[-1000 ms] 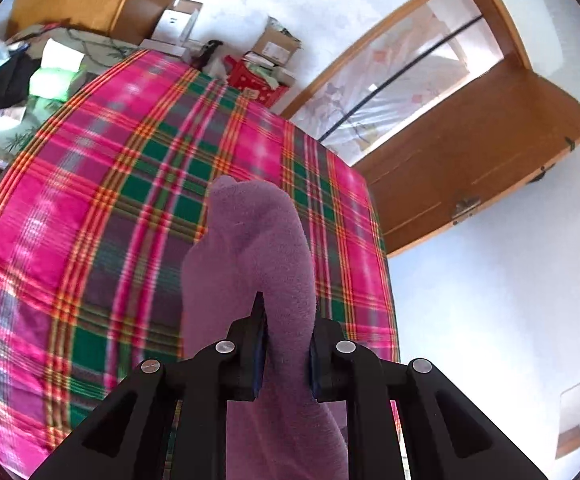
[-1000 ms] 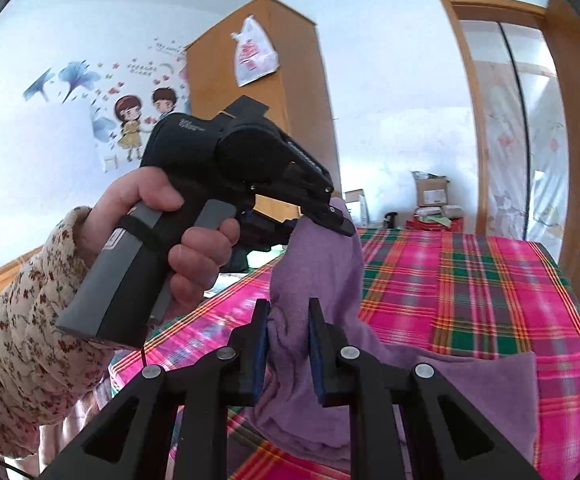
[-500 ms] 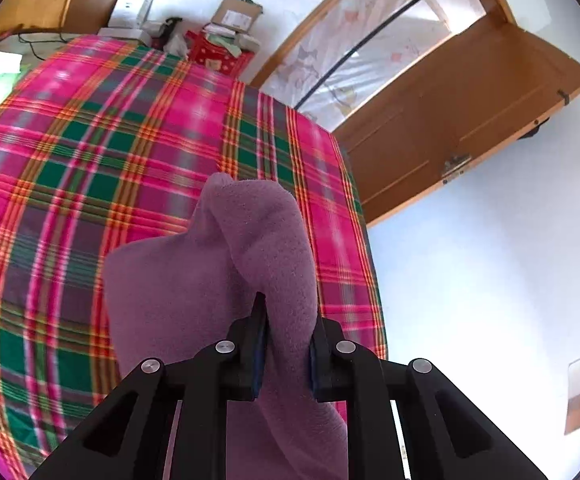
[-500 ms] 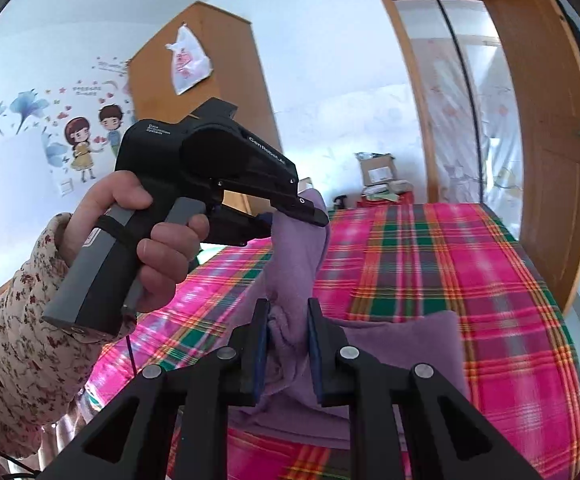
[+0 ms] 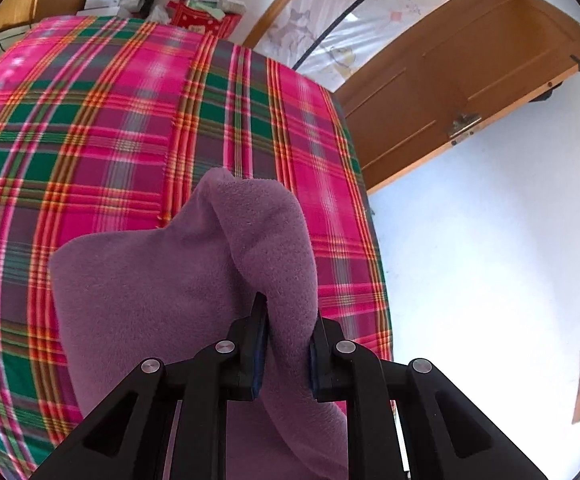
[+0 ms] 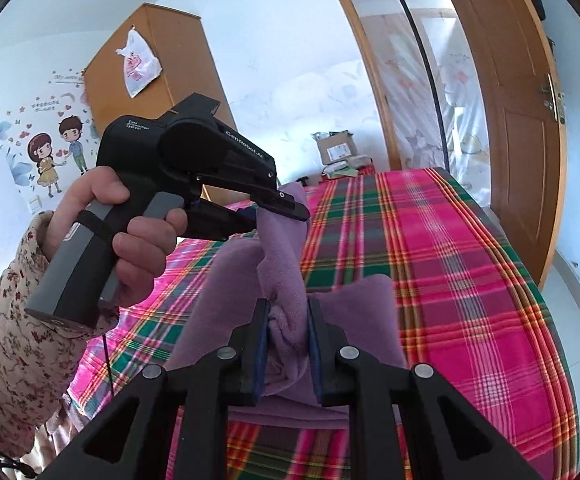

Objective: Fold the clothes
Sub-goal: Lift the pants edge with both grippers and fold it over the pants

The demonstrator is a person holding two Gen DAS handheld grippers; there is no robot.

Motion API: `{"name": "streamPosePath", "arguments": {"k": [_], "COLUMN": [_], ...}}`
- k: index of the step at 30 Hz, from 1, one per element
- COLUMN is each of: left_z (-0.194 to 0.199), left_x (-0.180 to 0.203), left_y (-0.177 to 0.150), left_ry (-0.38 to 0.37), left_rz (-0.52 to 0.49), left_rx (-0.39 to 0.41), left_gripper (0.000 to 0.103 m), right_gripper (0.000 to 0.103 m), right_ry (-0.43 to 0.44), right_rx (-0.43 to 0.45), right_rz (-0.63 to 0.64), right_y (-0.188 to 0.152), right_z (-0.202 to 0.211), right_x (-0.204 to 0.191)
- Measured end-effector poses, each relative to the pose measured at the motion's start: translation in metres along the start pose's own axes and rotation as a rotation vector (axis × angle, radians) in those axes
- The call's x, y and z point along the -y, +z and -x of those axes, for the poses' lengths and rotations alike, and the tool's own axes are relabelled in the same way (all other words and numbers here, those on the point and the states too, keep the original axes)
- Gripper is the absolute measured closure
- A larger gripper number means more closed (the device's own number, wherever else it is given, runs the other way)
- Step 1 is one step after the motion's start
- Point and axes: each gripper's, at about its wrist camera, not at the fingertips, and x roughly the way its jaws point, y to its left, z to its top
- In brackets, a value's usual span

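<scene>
a plain mauve fleece garment (image 5: 178,280) is seen on a bedcover checked in pink, green and orange stripes (image 5: 90,120). the two-finger grippers are black, with blue pads (image 6: 261,354). a sleeve of cream cloth printed with small dark red flowers (image 6: 6,340) is worn. the doors are of orange-brown wood (image 6: 522,120).

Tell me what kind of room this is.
Probably a bedroom in a home: a bed under a plaid cover, a wooden wardrobe, cartoon stickers on the wall, and cardboard boxes stacked by the wooden door.
</scene>
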Motion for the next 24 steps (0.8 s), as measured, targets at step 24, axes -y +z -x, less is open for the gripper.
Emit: {"name": "streamPosePath", "arguments": {"k": [24], "left_z": [-0.073], "left_x": [0.004], "left_y": [0.012], "left_ry": [-0.029], "left_rz": [-0.056], "left_rx": [-0.108], "left_gripper": [0.073], "right_gripper": [0.082], "right_ry": [-0.113], "right_rx": [-0.138], "right_rz": [-0.161], "right_y": [-0.033], "right_z": [-0.023], "right_x": [0.067]}}
